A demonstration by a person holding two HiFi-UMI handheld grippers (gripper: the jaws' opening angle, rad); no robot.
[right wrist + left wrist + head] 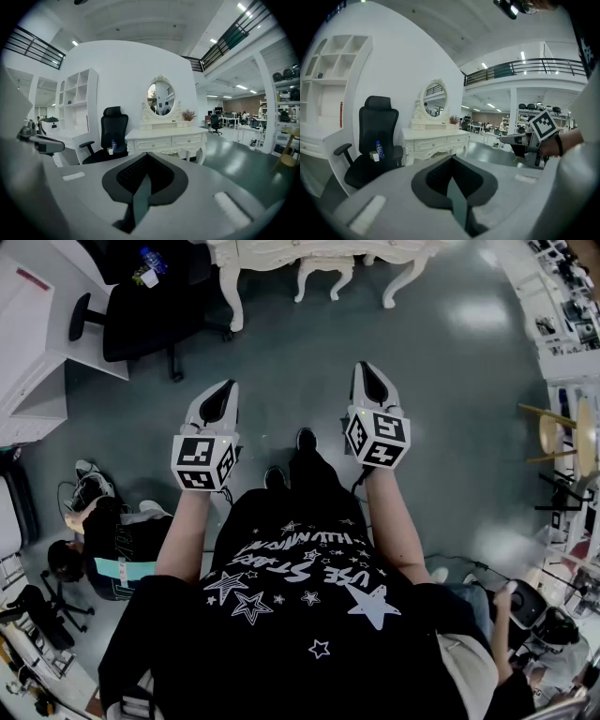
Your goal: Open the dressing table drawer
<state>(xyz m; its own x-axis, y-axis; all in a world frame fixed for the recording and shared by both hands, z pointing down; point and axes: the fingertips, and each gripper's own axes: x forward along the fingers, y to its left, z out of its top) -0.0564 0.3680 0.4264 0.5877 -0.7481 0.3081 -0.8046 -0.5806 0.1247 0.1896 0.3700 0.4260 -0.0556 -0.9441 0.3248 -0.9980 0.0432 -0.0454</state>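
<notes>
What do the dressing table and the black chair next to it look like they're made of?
Dressing table: probably wood painted cream white with a satin finish. The carved scrollwork and curved legs suggest it, though moulded resin can't be ruled out.
Black chair: seems to have a fabric or mesh back and matte plastic armrests. The weave is too small to confirm.

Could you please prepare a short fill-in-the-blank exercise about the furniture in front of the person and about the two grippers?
1. Both drawers of the white carved dressing table are ____.
2. A small clear plastic bottle with a blue label stands on the seat of the ____ office chair.
3. The shut jaws of the left gripper and the right gripper hold ____.
4. The mirror in a white carved frame is ____ in shape.

Missing words: closed; black; nothing; oval.
</notes>
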